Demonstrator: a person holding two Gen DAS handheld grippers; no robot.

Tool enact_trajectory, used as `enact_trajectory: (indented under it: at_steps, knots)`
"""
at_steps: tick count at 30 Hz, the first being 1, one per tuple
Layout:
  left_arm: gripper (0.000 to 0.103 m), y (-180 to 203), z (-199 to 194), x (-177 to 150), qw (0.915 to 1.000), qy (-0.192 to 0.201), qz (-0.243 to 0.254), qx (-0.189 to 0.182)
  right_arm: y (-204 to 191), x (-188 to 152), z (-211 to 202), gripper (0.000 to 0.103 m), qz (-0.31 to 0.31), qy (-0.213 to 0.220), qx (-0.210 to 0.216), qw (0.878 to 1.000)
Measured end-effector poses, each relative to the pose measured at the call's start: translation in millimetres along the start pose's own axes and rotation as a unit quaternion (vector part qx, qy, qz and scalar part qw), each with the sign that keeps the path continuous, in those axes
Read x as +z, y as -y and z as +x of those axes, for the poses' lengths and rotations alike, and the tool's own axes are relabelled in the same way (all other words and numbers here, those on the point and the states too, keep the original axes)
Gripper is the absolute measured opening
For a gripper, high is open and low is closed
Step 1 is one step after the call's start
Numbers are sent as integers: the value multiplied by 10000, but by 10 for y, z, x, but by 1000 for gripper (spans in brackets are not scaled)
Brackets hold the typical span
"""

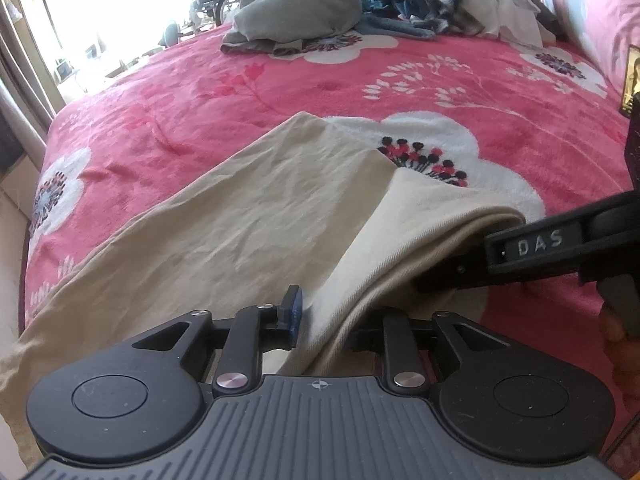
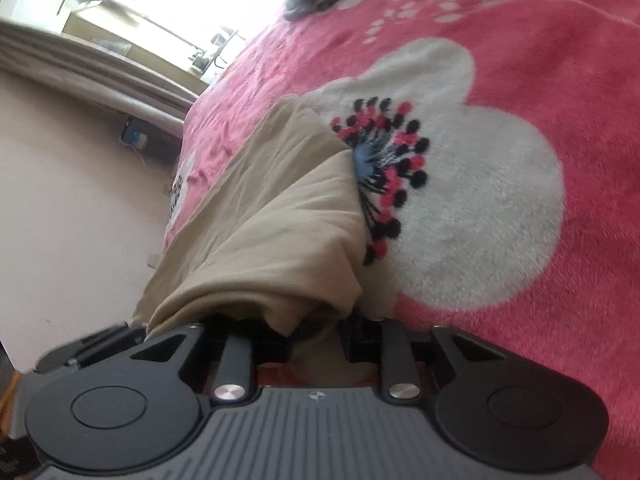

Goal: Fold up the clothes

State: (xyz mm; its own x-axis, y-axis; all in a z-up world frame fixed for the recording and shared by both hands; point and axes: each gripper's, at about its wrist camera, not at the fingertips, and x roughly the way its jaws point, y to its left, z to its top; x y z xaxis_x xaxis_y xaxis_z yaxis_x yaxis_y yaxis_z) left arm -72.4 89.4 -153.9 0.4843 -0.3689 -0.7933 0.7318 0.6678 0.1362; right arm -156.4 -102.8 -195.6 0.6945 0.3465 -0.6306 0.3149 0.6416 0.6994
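On the pink flowered blanket [image 1: 280,92], a beige garment [image 1: 208,232] spread flat toward the near edge, one side lifted into a raised fold.

Left gripper [image 1: 320,320] low over the near hem, pointing up the bed — fingers pinched on the lifted beige edge, blue pad [image 1: 295,310] pressed against the cloth.

Right gripper [image 1: 448,276] entering from the right side, roughly level, crossing in front of the left one; tip buried under the rolled fold, so clamped on the same garment, as the right wrist view confirms with cloth bunched between its fingers [image 2: 316,344]. Part of a hand [image 1: 618,344] behind the handle.

Farther up the bed: a grey folded pile [image 1: 296,16] beside a heap of plaid and white clothes [image 1: 448,0].
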Motion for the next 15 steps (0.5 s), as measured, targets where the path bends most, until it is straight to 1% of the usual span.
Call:
enact_trajectory:
  at_steps: [2,3,5,8,10,15]
  knots:
    - [26,42,12,9,9999,2,127,54,-26,3,-62,7,-39,-65,12,10000]
    - [26,67,20,10,9998,-1,199,84,-39,5,-94,6,-56,-99,20,9999]
    - [26,116,35,8,9993,-19,337,129,-64,9,-158,5,-90,-167,34,9998]
    - [26,218,47,-4,9973,-10,663,305,-102,15,-255,4,-141,-269,55,9995]
    - [26,271,34,-6,9956,18,847,395,-66,17,-279,3,-69,-331,64,9994]
    - [26,282,13,4,9950,14,981,201,-56,23,-289,3,-60,-336,95,9994]
